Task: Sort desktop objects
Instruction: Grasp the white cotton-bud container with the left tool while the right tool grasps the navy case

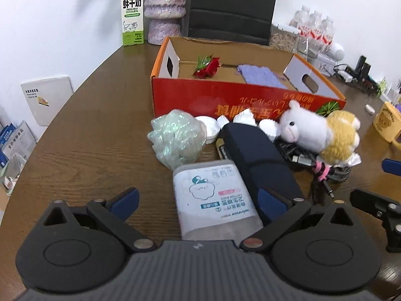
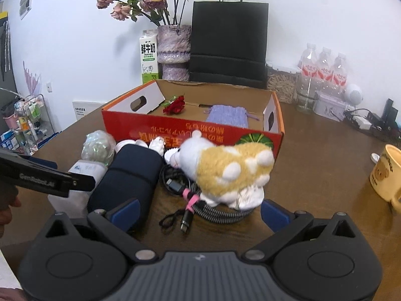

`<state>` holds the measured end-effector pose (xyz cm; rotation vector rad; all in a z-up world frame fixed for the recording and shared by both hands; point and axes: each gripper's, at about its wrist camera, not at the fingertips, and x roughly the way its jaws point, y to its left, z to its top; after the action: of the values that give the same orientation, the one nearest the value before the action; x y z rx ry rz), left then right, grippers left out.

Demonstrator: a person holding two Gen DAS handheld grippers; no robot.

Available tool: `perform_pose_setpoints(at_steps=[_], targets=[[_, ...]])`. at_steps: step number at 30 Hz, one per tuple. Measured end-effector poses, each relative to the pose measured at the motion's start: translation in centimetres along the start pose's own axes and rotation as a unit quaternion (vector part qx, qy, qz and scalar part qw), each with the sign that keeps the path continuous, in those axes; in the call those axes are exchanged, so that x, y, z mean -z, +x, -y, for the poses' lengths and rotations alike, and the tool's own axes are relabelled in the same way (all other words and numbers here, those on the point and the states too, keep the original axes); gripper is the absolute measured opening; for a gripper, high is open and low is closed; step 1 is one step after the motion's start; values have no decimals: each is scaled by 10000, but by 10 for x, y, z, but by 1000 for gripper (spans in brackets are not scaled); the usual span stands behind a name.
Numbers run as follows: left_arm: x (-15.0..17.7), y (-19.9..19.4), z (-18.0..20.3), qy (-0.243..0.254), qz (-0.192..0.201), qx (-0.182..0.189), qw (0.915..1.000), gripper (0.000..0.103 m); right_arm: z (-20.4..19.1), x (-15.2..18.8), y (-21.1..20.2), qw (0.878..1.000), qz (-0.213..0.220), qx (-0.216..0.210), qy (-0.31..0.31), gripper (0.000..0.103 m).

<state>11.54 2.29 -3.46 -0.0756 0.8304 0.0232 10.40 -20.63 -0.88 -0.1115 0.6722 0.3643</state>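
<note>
Nearest the left gripper [image 1: 198, 200], whose jaws stand wide apart and hold nothing, lies a clear tub of cotton swabs [image 1: 213, 198] on its side between the two blue pads. Its smooth rounded wall looks slippery, so a squeeze off centre could likely shoot it forward into the pile. The right pad also sits touching or just over the dark blue case [image 1: 258, 160] that lies just beside the tub, so closing now risks catching both at once.

The right gripper [image 2: 199, 212] is likewise spread open and empty. Between its pads lie a coiled braided cable [image 2: 220, 213] with a pink tie and, on top of it, a soft toy [image 2: 225, 173], white and tan, lying on its side. Grabbing the toy could drag the cable along, since its loose end [image 2: 186, 219] trails free toward the gripper; a low grip might take only cable.

Behind these sit a crumpled greenish bag [image 1: 175, 138] and some white pieces [image 1: 244, 116] tight against the red box [image 1: 225, 95], easy to knock while reaching.

The box is open-topped and already holds a red rose [image 1: 208, 67] and a purple knitted pouch [image 1: 260, 75], with bare floor around them. A yellow mug [image 2: 386, 175] stands well apart on the brown table [image 1: 100, 125].
</note>
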Motion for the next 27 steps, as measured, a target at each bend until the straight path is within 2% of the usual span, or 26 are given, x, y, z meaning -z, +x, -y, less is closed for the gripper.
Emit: perform_pose_setpoints(at_steps=[8, 10, 13, 15, 19, 27], targets=[[1, 5, 0, 2, 84, -248, 9997, 103, 0, 8, -4, 10000, -16, 20, 60, 103], [1, 10, 0, 37, 6, -298, 9996, 98, -1, 7, -3, 10000, -10, 1, 44, 103], [3, 20, -1, 55, -167, -232, 9996, 82, -7, 6, 0, 10000, -25, -57, -9, 103], [6, 22, 1, 173, -85, -326, 9993, 66, -12, 5, 3, 9999, -39, -102, -59, 103], [8, 20, -4, 271, 4, -216, 9994, 66, -19, 2, 8, 9998, -68, -157, -139, 103], [7, 6, -28, 154, 266, -283, 9991, 66, -37, -10, 22, 9991, -119, -326, -263, 103]])
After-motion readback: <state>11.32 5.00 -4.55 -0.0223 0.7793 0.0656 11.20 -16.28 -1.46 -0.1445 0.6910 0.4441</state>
